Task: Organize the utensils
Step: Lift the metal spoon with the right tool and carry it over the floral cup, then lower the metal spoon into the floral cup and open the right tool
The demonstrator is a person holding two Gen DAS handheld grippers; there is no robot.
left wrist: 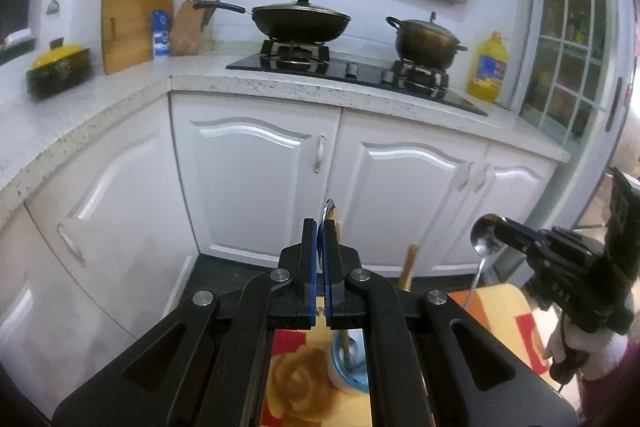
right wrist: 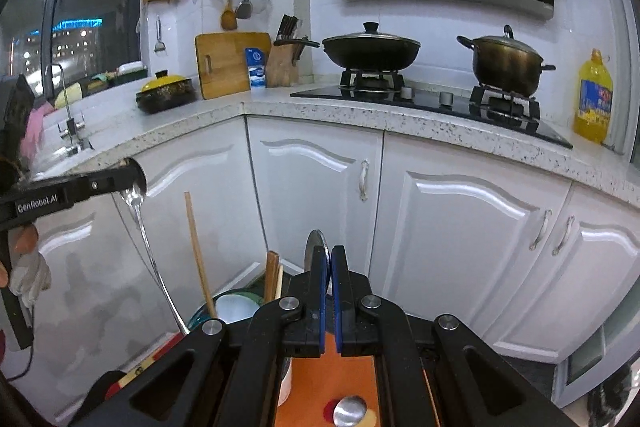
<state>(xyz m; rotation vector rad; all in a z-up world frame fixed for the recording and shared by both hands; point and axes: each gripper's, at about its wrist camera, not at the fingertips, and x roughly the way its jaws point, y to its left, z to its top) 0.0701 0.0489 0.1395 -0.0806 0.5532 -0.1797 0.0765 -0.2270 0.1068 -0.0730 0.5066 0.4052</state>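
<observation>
The left tool [left wrist: 320, 227] is clenched on the bowl of a steel spoon [left wrist: 330, 207], whose rim pokes out just past the blue pads; seen from the right wrist, that spoon's long handle [right wrist: 156, 267] hangs down from the grip toward a glass holder [right wrist: 236, 307] near the bottom of the view. The right tool [right wrist: 328, 259] is likewise clamped on a second spoon [right wrist: 314, 247], bowl up between the pads, and from the left wrist its thin handle [left wrist: 478, 275] trails downward in the same way. Gripping each spoon by the bowl leaves the handle free to point down, which, as I judge it, suits dropping it handle-first into an upright container.

Just beside the hanging handles, wooden chopsticks [right wrist: 198, 251] stand tilted in the glass holder, so that holder seems to be where utensils are gathered. It sits on a desk covered with an orange and yellow flowered cloth [left wrist: 296, 387], close under both tools. A round metal piece [right wrist: 350, 409] lies on the cloth below the right tool; what it is cannot be told.

Farther off, white cabinets [left wrist: 260, 167] run under a speckled kitchen counter [left wrist: 320, 87] carrying a lidded wok [left wrist: 300, 21] and a pot [left wrist: 426, 41]
</observation>
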